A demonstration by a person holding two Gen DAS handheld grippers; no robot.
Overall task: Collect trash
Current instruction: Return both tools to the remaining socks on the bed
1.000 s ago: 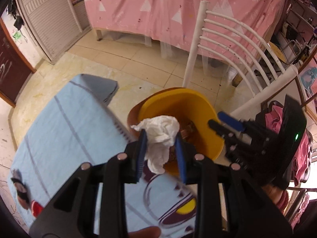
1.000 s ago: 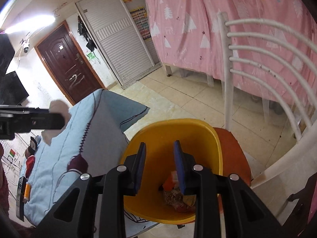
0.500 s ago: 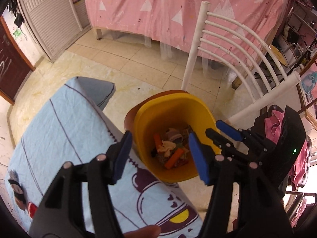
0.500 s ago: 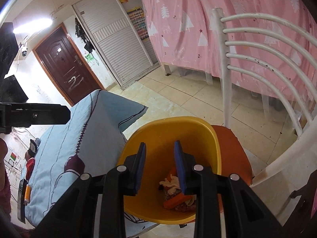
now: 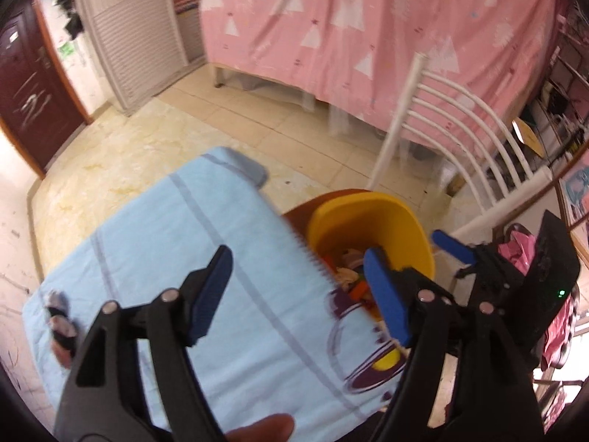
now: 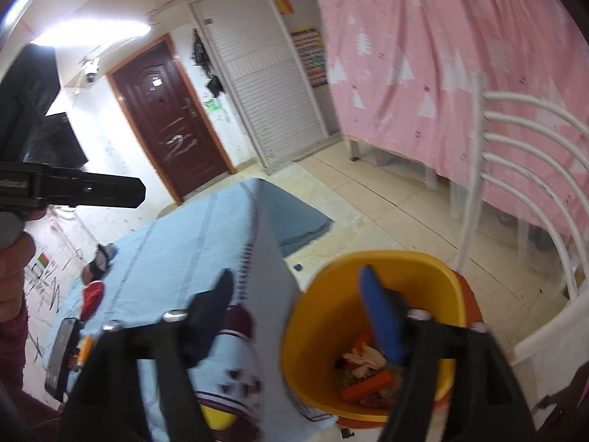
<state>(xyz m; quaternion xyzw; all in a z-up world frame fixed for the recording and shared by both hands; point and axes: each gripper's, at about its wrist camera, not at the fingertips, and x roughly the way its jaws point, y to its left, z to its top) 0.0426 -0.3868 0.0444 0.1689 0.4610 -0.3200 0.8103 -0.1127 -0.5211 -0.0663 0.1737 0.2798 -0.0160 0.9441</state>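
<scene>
No writing is readable. The left tool (image 5: pixel 298 291) is spread wide, holding nothing, over the blue-clothed tabletop (image 5: pixel 154 243). The right tool (image 6: pixel 298 309) also gapes empty above the yellow bin (image 6: pixel 331 316), where the trash (image 6: pixel 364 364) lies.

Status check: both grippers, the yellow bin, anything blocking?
Left gripper open, empty. Right gripper open, empty. Yellow plastic bin holds mixed trash, beside light blue cloth-covered table. Nothing blocking the bin.

Both wrist views looked down and forward from close above the blue-covered table (image 5: pixel 191 243), the right nearer the yellow bin (image 6: pixel 331 294); both shared bin, white chair (image 5: pixel 460 110), pink curtain (image 6: pixel 460 55).
</scene>
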